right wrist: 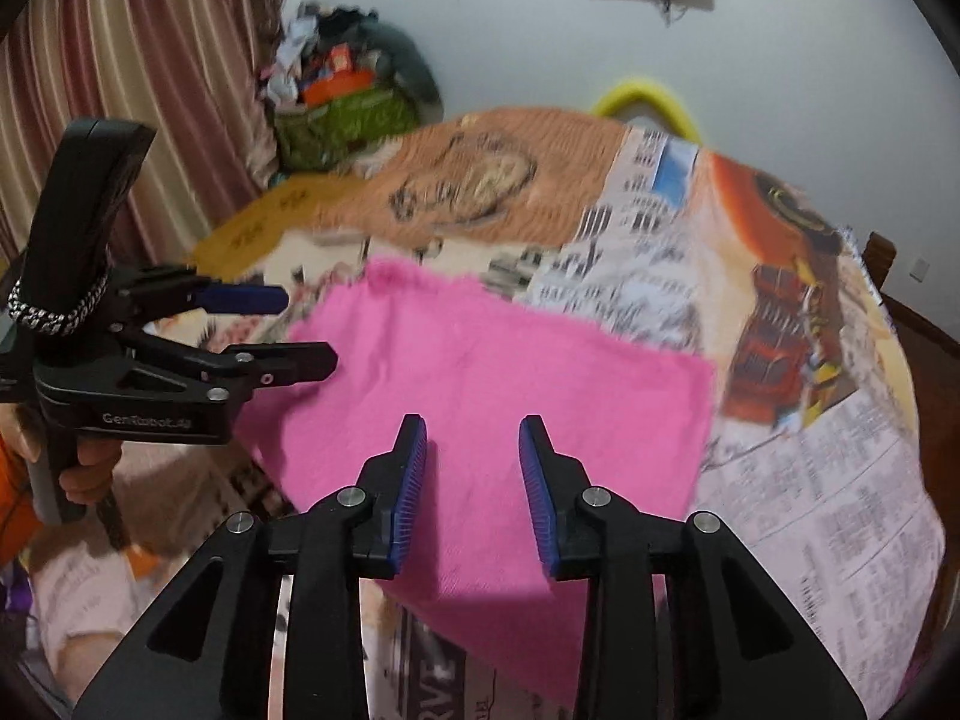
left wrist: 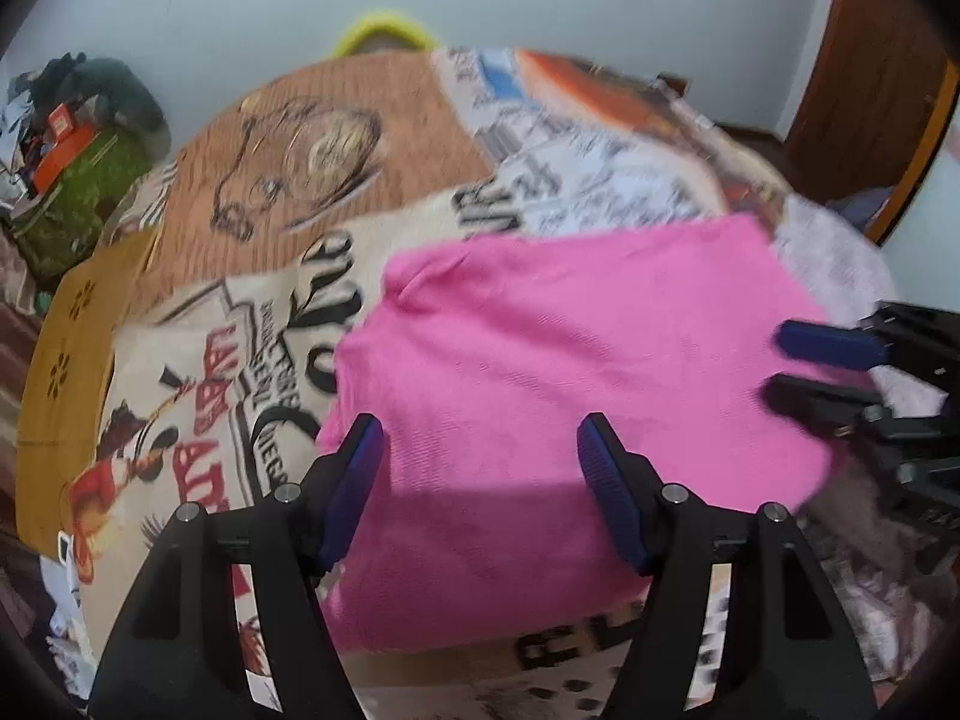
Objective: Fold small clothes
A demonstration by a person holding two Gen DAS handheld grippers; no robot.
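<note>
We saw even, fairly bright indoor light in both views, with no glare. A soft dark shadow lay across the near part of the pink cloth (left wrist: 570, 396), just ahead of the left gripper (left wrist: 480, 438); a similar shadow sat under the right gripper (right wrist: 473, 438). Motion blur smeared the printed bedspread (left wrist: 252, 324), its lettering unreadable in places, and the far edge of the bed looked softest. The gripper fingers stayed sharp. Fisheye distortion bowed the bed and walls, and black vignetting filled the corners.
</note>
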